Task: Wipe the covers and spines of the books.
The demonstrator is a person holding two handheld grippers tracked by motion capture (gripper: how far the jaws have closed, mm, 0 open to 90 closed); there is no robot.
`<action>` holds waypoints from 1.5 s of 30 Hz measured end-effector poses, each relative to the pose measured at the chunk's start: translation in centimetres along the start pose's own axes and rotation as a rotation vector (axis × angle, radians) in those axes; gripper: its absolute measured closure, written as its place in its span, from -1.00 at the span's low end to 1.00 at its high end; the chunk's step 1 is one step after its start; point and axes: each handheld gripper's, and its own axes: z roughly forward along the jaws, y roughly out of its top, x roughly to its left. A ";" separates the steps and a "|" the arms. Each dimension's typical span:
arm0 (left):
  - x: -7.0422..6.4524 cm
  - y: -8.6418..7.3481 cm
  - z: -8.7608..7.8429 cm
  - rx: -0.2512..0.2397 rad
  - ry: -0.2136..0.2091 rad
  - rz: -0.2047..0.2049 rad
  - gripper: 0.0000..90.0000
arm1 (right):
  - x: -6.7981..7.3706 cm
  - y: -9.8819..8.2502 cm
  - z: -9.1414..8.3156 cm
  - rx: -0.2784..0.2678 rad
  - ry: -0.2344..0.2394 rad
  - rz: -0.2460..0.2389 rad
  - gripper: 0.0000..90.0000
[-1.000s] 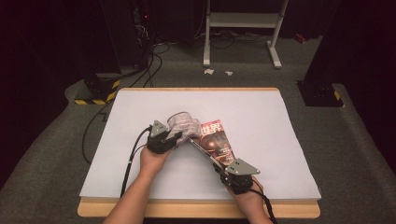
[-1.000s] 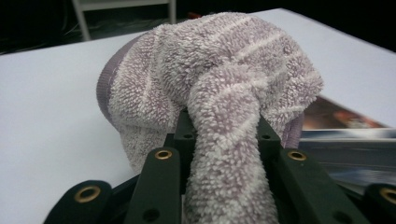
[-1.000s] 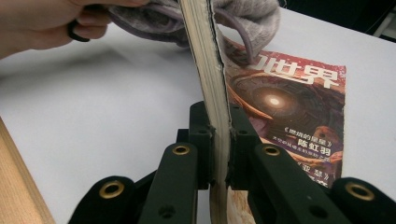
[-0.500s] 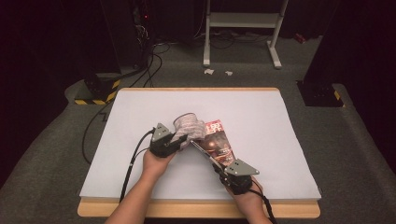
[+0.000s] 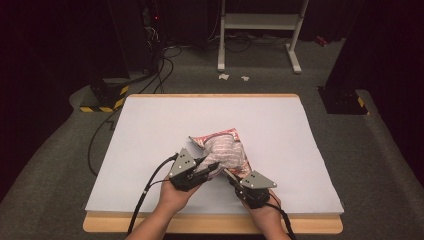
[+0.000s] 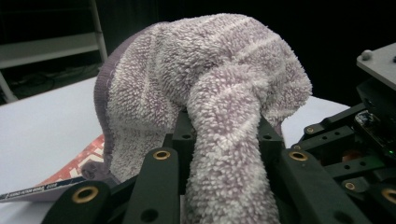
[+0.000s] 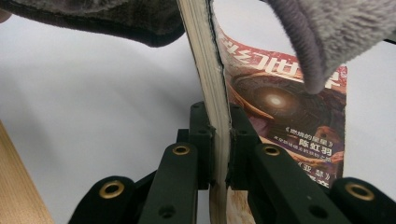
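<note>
In the high view, the surface [image 5: 150, 130] fills the middle of the frame, and the book [image 5: 235, 150] lies on it just below centre with the towel [image 5: 225, 152] draped over it. The left gripper [image 5: 207, 167] sits at the towel's lower left, the right gripper [image 5: 232, 176] at the book's lower right edge. Behind the surface, a stand [image 5: 260, 30] is at upper centre and cables [image 5: 155, 65] run at upper left.

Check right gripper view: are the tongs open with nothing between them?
No, the right tongs are clamped on the edge of the magazine.
</note>
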 end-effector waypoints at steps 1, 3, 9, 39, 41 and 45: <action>0.2 -0.1 0.1 0.003 -0.001 -0.009 0.54 | 0.0 0.0 0.0 0.001 0.001 0.002 0.87; 1.0 -0.4 0.5 0.011 -0.003 -0.032 0.54 | 0.0 0.0 0.1 0.007 0.003 0.008 0.87; 3.6 -1.1 1.5 0.052 0.064 -0.048 0.54 | -0.1 0.1 0.1 0.002 0.006 0.014 0.87; 8.9 -3.0 2.9 0.112 0.161 -0.118 0.55 | 0.3 0.1 -0.5 -0.023 0.012 0.011 0.87; 7.5 -2.5 2.5 0.087 0.131 -0.103 0.55 | 0.3 0.0 -0.5 -0.023 0.012 0.011 0.87; 5.0 -1.5 1.5 0.047 0.078 -0.067 0.54 | 0.3 0.0 -0.5 -0.024 0.013 0.010 0.87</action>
